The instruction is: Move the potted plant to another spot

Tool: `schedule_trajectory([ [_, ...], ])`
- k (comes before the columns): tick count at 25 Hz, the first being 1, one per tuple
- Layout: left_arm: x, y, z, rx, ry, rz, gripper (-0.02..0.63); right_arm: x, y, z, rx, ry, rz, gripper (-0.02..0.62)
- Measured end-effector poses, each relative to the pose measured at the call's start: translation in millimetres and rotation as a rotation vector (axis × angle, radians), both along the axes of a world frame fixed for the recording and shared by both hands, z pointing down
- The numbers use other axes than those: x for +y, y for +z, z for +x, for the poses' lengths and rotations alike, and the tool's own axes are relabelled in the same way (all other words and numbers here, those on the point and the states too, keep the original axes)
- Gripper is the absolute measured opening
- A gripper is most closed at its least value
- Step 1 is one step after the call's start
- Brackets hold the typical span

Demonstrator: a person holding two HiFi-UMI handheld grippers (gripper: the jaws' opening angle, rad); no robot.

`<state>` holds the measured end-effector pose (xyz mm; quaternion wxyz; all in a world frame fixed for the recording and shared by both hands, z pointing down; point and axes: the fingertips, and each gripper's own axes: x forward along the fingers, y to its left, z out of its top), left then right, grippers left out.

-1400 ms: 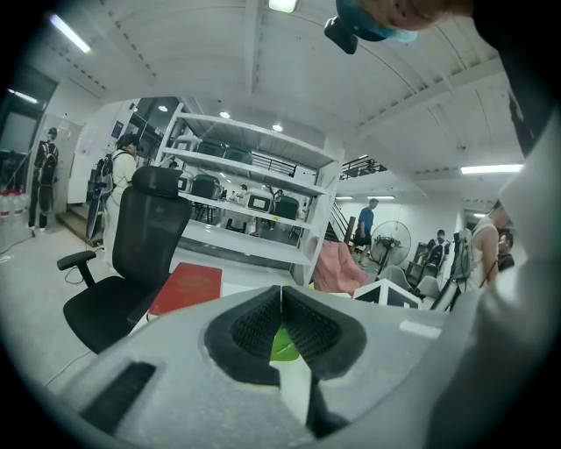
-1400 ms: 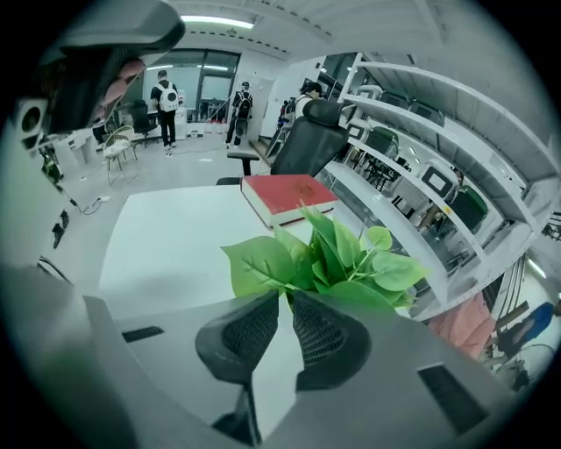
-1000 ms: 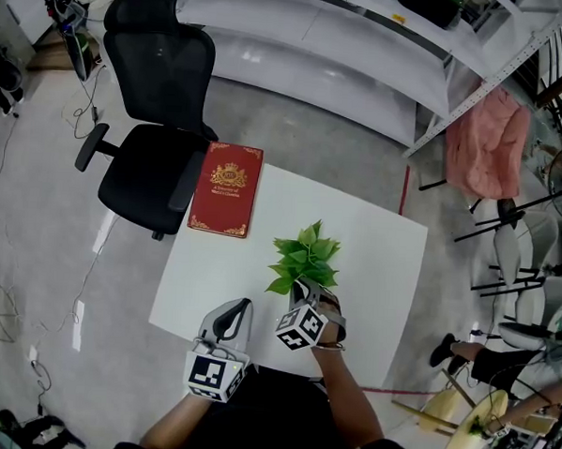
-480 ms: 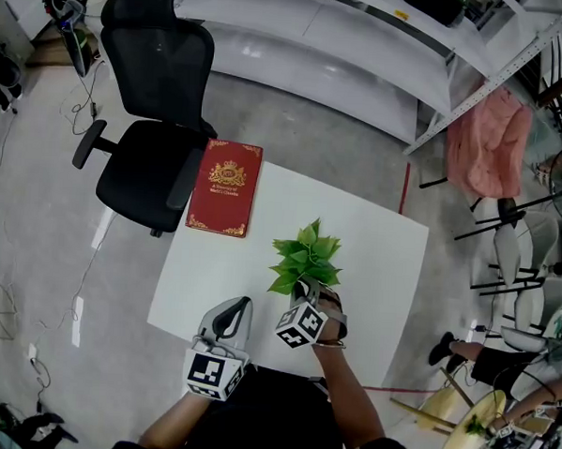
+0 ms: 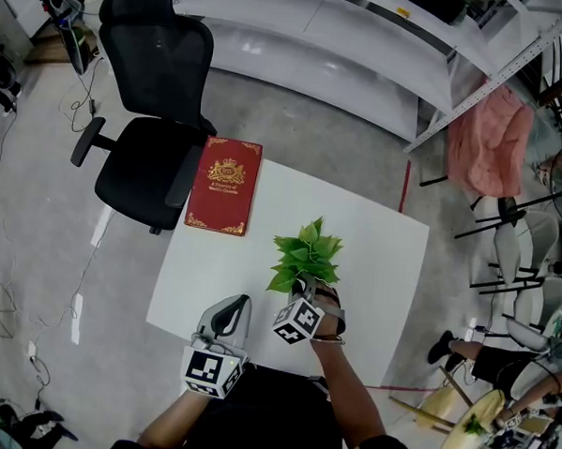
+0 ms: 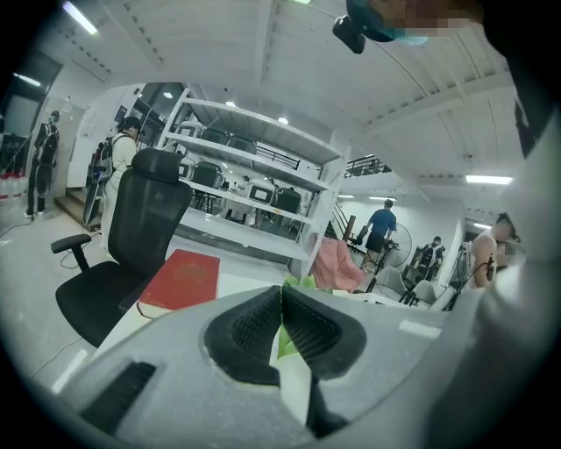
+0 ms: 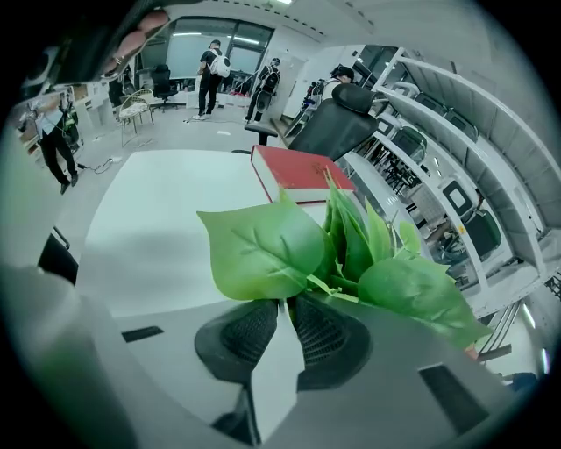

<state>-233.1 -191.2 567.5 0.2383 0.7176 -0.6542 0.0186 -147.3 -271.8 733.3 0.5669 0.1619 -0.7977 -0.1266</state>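
Potted plant [image 5: 304,258], glossy pointed green leaves, stem pinched by right gripper [image 5: 307,290]; left gripper [image 5: 239,304], ribbed black jaws pressed together, at 7 o'clock.

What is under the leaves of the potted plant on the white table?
The leaves of the potted plant hide its pot completely. Only the white table around them shows, and the right gripper, shut at their stems.

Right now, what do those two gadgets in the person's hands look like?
Both the left gripper and right gripper have pale grey curved shells with black ribbed pads; each carries a cube of black-and-white square markers. The person's top is black.
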Motion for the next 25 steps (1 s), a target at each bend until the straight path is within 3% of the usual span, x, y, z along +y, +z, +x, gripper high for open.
schedule_trajectory([
  [25,16,-7,-5,-0.009,-0.007,0.014,0.019,16,-1,6,0.008,-0.02,0.009,0.029],
])
